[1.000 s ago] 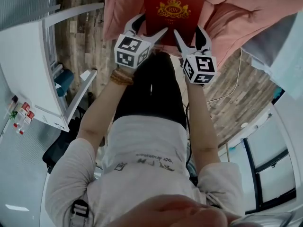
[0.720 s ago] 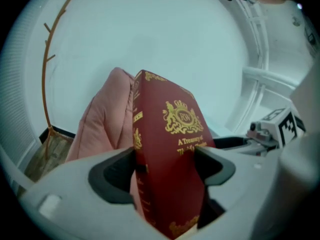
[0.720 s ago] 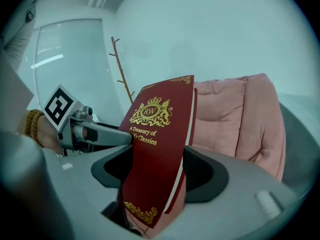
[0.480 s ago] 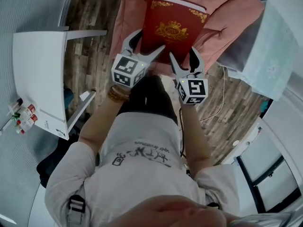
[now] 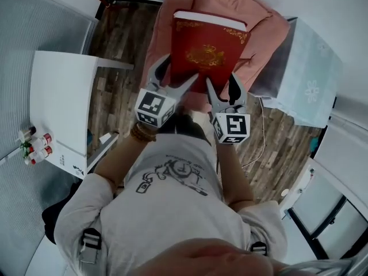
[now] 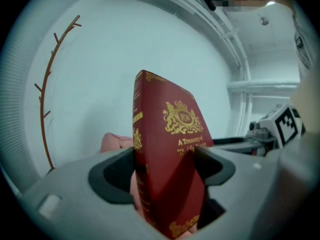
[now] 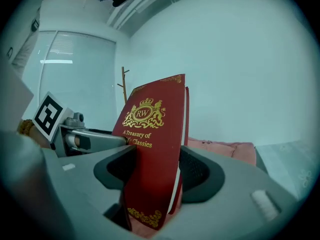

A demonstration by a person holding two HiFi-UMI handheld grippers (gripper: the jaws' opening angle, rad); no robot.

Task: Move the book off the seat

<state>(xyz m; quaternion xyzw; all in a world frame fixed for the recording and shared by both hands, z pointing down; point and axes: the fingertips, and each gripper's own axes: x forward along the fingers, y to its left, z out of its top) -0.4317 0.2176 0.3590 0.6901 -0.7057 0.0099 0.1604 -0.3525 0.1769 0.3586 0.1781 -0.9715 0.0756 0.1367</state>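
A red hardcover book (image 5: 206, 50) with gold print is held up between both grippers, above the pink cushioned seat (image 5: 261, 30). My left gripper (image 5: 178, 73) is shut on the book's near left corner, and the left gripper view shows the book (image 6: 167, 149) clamped upright in that gripper (image 6: 167, 161). My right gripper (image 5: 223, 88) grips the near right corner. In the right gripper view its jaws have just been closing, and the book (image 7: 152, 134) is pinched in the gripper (image 7: 156, 170). The book's far edge shows its white pages.
A white table (image 5: 57, 96) stands at the left with small bottles (image 5: 33, 144) beside it. A pale box with a patterned cover (image 5: 310, 73) sits right of the seat. A cable (image 5: 261, 137) lies on the wood floor. A brown branch-shaped rack (image 6: 47, 99) stands against the wall.
Both grippers have risen with the book clamped between them. The seat and floor now lie farther below, and more of the room shows around them.
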